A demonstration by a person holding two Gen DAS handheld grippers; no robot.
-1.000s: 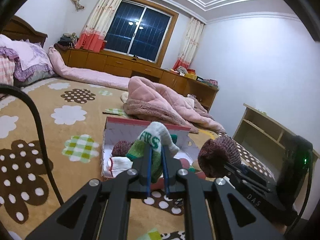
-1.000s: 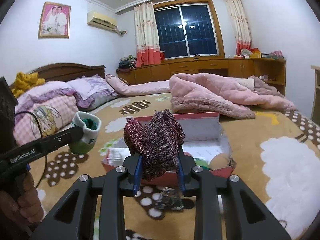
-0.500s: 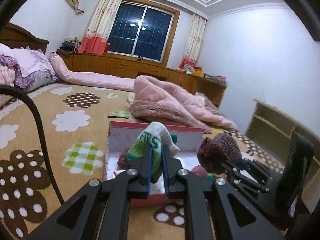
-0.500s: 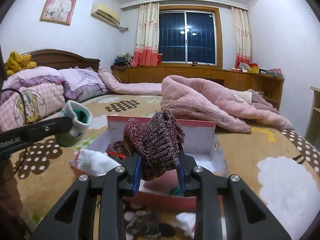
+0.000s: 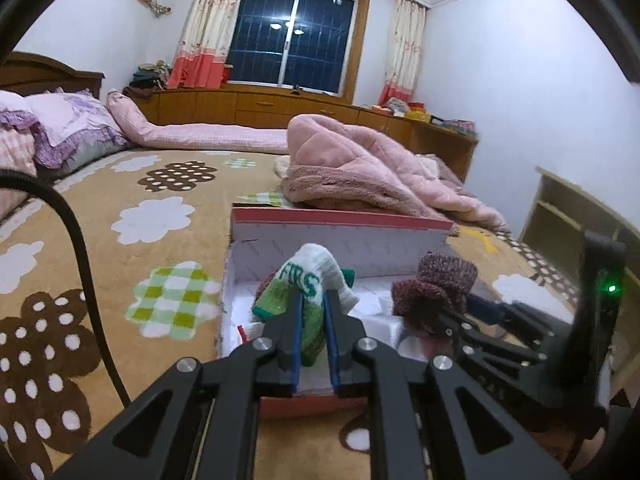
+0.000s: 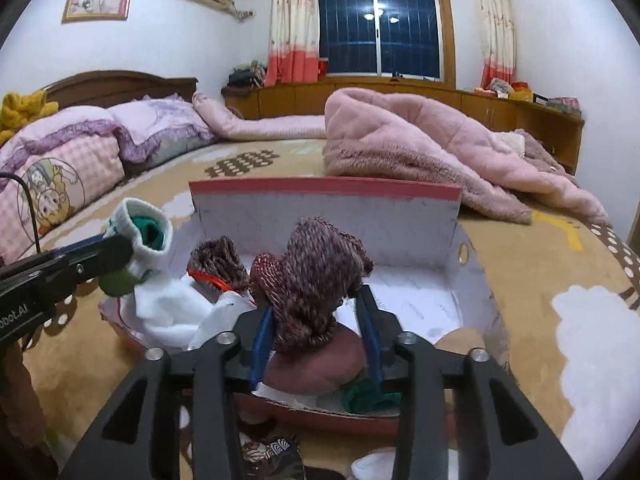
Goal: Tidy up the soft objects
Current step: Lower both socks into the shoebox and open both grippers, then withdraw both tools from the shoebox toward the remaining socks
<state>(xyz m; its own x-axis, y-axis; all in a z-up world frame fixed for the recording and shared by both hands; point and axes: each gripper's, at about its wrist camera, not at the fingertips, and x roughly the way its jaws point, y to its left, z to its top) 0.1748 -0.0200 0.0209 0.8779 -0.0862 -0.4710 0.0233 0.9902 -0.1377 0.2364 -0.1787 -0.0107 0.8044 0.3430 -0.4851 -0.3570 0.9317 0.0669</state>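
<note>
1. The left gripper (image 5: 312, 312) pinches a white and green sock bundle (image 5: 308, 284) between its blue pads, jaws nearly together; it holds the bundle above the near left part of the box (image 5: 340, 224), probably so that it can fall inside rather than on the bedspread (image 5: 120, 248).
2. The right gripper (image 6: 316, 312) hangs over the box's near middle with a maroon knitted sock roll (image 6: 316, 276) between its jaws; the jaws have just been opening, and a gap shows on the roll's right side, so the roll seems loose rather than clamped; I judge this to be the release.
3. The box stands on the bed with its red-edged back wall upright, which makes a stop for whatever drops in; already inside lie a second maroon roll (image 6: 218, 260), white socks (image 6: 172, 312), a pinkish bundle (image 6: 316, 364) and a green piece (image 6: 368, 394).
4. Hard to tell: whether the maroon roll rests on the pinkish bundle below or leans on the left pad; the gripper bodies hide the box's near wall and part of its floor.
5. More soft items (image 6: 272, 454) lie on the bedspread in front of the box, cut off by the frame and the gripper; what they are is unclear.
</note>
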